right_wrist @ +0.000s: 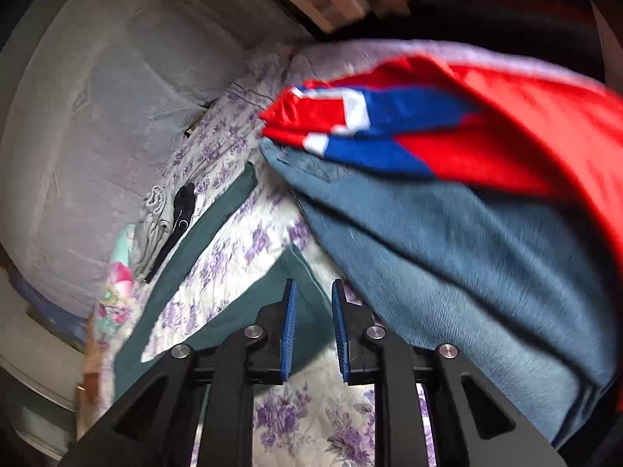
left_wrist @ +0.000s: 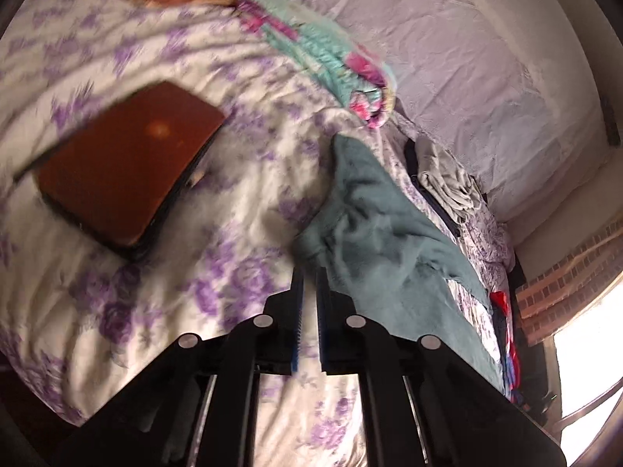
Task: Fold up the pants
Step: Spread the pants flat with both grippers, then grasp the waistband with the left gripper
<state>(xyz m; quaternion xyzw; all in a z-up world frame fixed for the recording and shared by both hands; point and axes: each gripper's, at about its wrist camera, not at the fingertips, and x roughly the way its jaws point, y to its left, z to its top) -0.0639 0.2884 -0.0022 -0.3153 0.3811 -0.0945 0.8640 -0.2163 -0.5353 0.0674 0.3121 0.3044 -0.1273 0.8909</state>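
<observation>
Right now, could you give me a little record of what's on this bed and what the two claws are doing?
surface: floral bedspread
garment being folded: teal pants, rumpled
left claw: shut on an edge of the pants
right claw: jaws apart over the pants, gripping nothing
nearby pile: red and blue garment lying on a blue denim garment
other item: brown flat case on the bedspread

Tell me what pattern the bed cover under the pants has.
White with purple flowers: the bed cover shows best in the left wrist view, beneath the teal pants.
</observation>
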